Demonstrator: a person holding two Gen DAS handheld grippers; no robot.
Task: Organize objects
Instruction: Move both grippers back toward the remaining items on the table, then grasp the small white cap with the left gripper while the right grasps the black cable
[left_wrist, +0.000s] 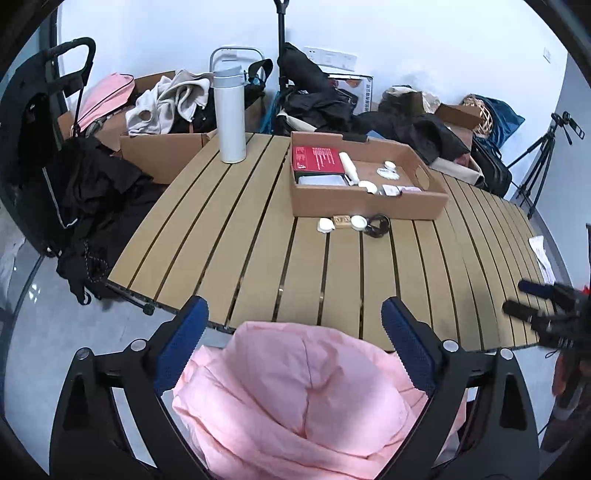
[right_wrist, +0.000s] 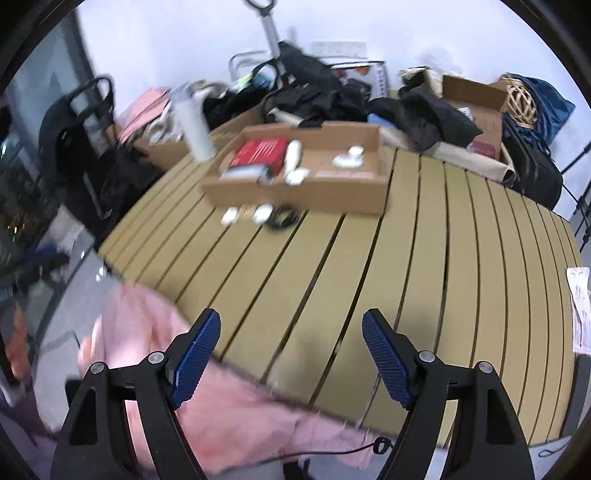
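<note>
I'm holding both grippers wide open, gripping nothing. Pink jacket (left_wrist: 306, 398) is lying at the table's (left_wrist: 258, 236) near edge, directly under the left gripper (left_wrist: 295, 328); right gripper (right_wrist: 291, 350) is sitting beside it.

table (left_wrist: 258, 240): matt wood slats | tray (left_wrist: 365, 205): cardboard | jacket (left_wrist: 303, 387): soft cloth

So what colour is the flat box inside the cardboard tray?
Red box, clearest in the left wrist view.

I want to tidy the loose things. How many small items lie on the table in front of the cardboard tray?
4, in a row: white cap, tan block, white cap, dark loop.
</note>
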